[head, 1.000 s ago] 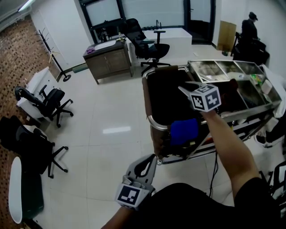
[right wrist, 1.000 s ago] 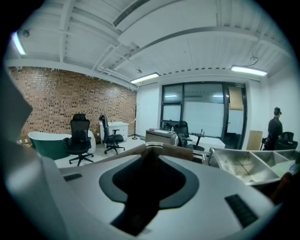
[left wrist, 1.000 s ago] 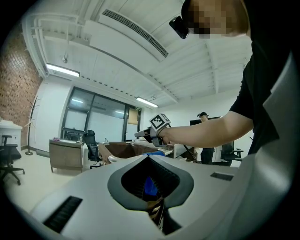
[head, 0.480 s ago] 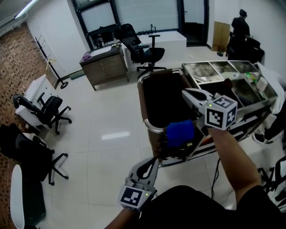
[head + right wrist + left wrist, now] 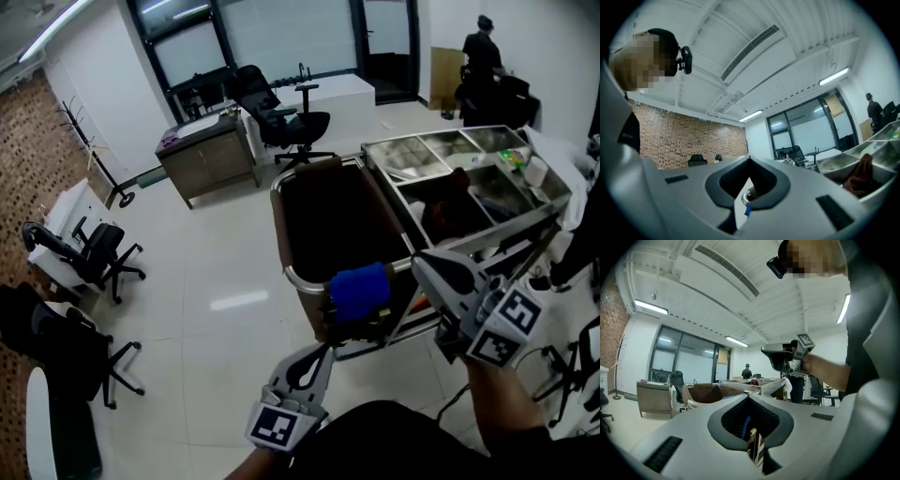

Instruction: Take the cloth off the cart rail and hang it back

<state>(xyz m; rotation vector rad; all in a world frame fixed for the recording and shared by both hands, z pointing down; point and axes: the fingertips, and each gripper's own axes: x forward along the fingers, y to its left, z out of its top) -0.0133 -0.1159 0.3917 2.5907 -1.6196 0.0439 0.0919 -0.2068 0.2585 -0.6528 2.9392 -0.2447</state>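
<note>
Your right gripper (image 5: 421, 263), closed and empty right of the cloth (image 5: 360, 292), could shove it off the cart rail (image 5: 302, 279) unopened.

Bright, evenly lit office: cool white light comes from ceiling strip lights (image 5: 650, 308) and tall windows (image 5: 253, 42), leaving a soft glare patch on the glossy pale floor (image 5: 238, 301) and only faint shadows. All three views bend strongly at the edges. Both gripper views sit inside a dark round border, with near surfaces slightly soft.
</note>
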